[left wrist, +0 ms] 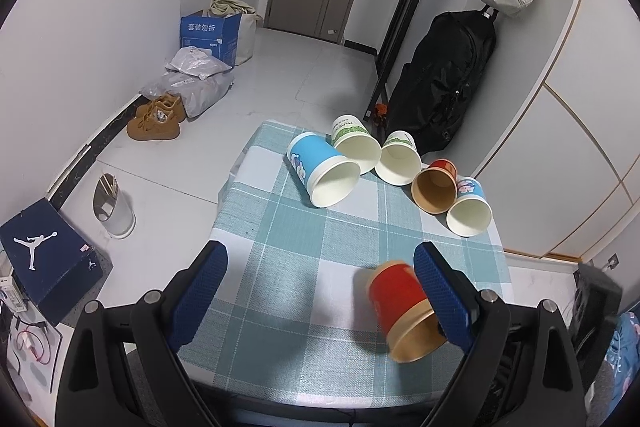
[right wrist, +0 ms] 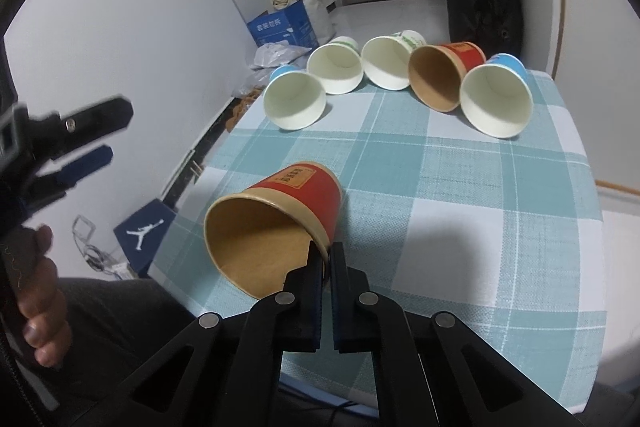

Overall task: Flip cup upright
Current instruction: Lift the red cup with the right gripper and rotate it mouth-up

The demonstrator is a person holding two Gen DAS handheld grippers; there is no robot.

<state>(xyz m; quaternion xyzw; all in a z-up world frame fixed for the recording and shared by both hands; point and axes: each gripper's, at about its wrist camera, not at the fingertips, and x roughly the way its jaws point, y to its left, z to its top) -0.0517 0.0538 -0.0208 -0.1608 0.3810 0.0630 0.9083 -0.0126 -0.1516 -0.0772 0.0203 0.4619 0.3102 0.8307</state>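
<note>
Right gripper (right wrist: 325,259) pinches rim of red cup (right wrist: 280,219) (on its side, seemingly lifted); left gripper (left wrist: 320,291) spread wide

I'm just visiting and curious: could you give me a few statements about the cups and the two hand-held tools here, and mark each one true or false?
1. The right tool is pinching the rim of the near red cup. True: one finger sits inside the mouth, the other outside.
2. That red cup already stands upright. False: it lies on its side, its mouth toward the camera.
3. The left tool is clamped on a blue cup. False: its jaws are wide open and hold nothing.
4. Five more cups lie on their sides at the far end of the checked tablecloth. True.
5. Every cup is white inside. False: the two red ones, including the far red cup, are brown inside.
</note>
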